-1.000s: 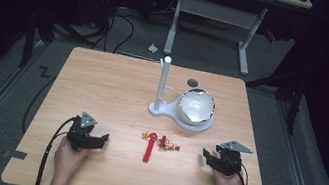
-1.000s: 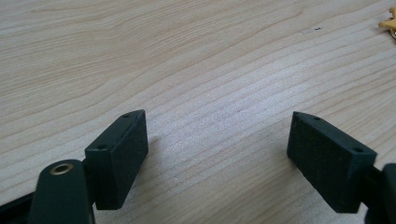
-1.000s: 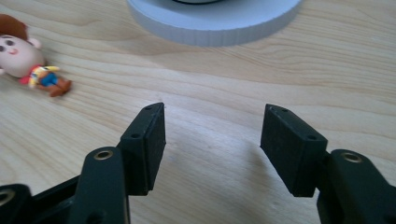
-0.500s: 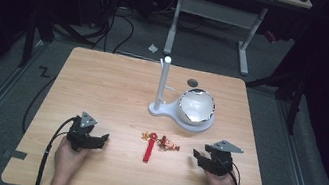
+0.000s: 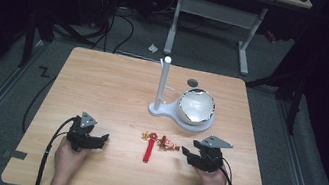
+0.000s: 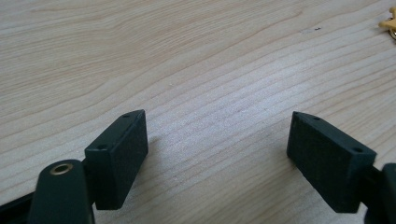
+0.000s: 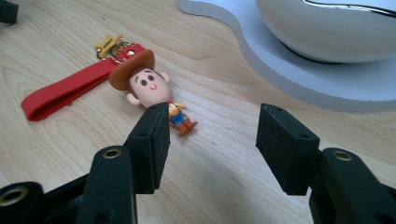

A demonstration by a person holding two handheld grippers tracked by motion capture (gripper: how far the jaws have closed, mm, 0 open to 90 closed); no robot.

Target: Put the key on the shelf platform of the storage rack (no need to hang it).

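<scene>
Just ahead of the right hand-held gripper [image 7: 212, 140], its jaws wide apart and empty, lies a cowboy keychain [image 7: 149, 88]; the left hand-held gripper [image 6: 217, 154] gapes empty too.

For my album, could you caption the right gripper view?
Open right gripper beside a cowboy keychain on a wooden table.

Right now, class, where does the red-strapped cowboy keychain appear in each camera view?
High view: keychain lies just below picture centre.
Left gripper view: its gold clasp peeks in at the top right edge.
Right gripper view: cowboy figure left of centre, red strap farther left.
Shared landmark: white stand base, just beyond it.
</scene>
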